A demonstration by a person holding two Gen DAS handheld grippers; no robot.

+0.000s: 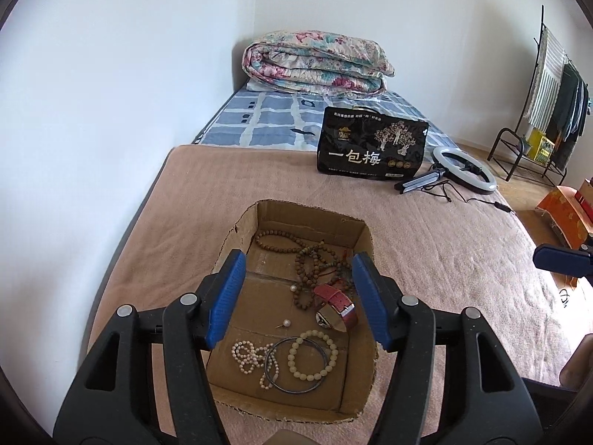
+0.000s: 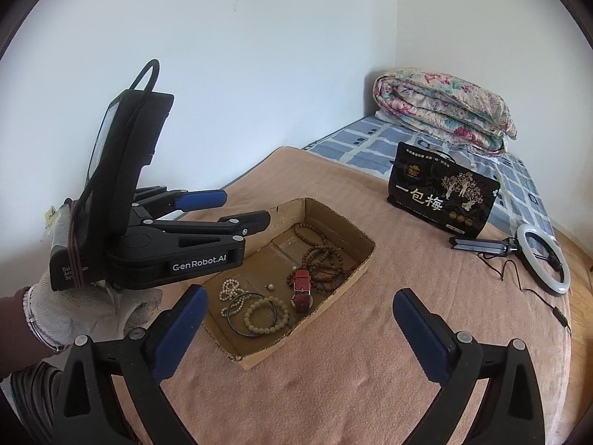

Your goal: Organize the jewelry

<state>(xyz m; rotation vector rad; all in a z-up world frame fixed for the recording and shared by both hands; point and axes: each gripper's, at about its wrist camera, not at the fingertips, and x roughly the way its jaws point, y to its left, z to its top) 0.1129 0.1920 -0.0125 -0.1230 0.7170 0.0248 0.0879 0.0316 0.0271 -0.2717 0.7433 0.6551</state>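
Note:
A shallow cardboard box (image 1: 237,237) lies on the pink blanket and holds the jewelry. In it are a long brown wooden bead string (image 1: 315,256), a red-strap watch (image 1: 335,306), a pale bead bracelet (image 1: 313,356), a dark bangle (image 1: 296,389), a pearl string (image 1: 246,356) and a loose pearl stud (image 1: 285,322). My left gripper (image 1: 298,298) hovers above the box, open, with nothing between its blue pads. My right gripper (image 2: 300,333) stands wide open and empty, over the blanket at the box's (image 2: 259,356) near corner. A gloved hand (image 2: 74,307) holds the left gripper (image 2: 244,207).
A black snack bag (image 1: 370,144) stands at the far end of the blanket (image 1: 444,259), with a ring light (image 1: 465,170) and its cable beside it. A folded floral quilt (image 1: 315,63) lies by the wall. A clothes rack (image 1: 548,111) stands on the floor at right.

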